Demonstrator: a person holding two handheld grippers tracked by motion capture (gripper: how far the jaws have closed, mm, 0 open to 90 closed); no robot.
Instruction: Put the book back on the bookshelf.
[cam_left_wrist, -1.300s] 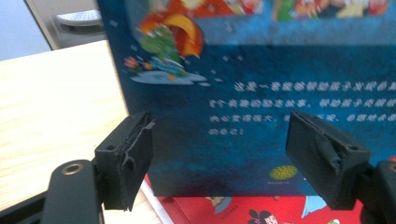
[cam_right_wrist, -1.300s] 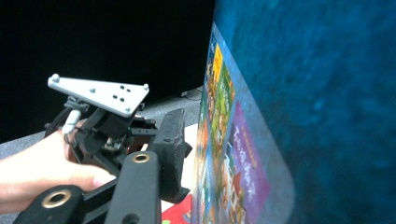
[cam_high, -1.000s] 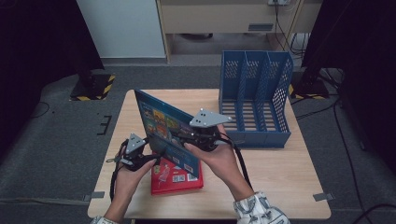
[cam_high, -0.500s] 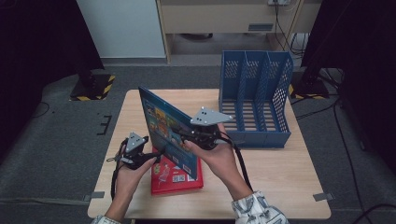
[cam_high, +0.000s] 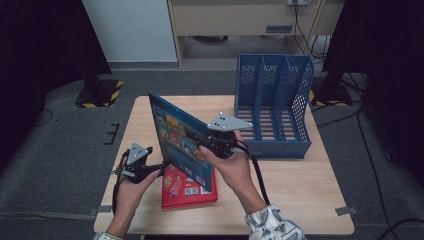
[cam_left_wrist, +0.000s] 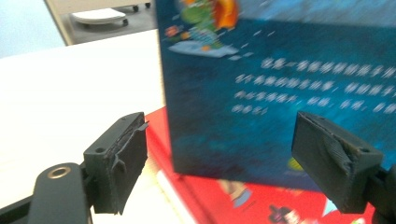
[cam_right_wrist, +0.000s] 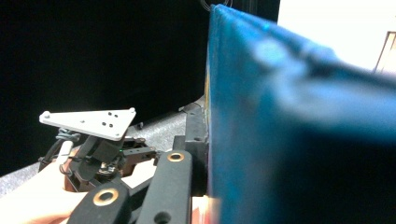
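Observation:
My right gripper (cam_high: 198, 143) is shut on a blue picture book (cam_high: 174, 129) and holds it tilted up on its lower edge over the table. In the right gripper view one jaw of the right gripper (cam_right_wrist: 209, 156) presses on the blue book (cam_right_wrist: 289, 140); the other jaw is hidden behind the cover. A red book (cam_high: 187, 192) lies flat under it. My left gripper (cam_high: 158, 168) stands open at the blue book's lower left corner. In the left gripper view its jaws (cam_left_wrist: 222, 127) are spread wide, with the blue book (cam_left_wrist: 261, 93) just beyond them above the red book (cam_left_wrist: 261, 205).
A blue file rack (cam_high: 272, 100) with three slots stands at the table's back right, close behind my right hand. The wooden table (cam_high: 300, 190) has bare room at the front right and far left. Dark floor surrounds it.
The blue book has swung up to a steeper tilt and shifted slightly right in my right gripper. My left gripper has stayed low beside the book's lower corner.

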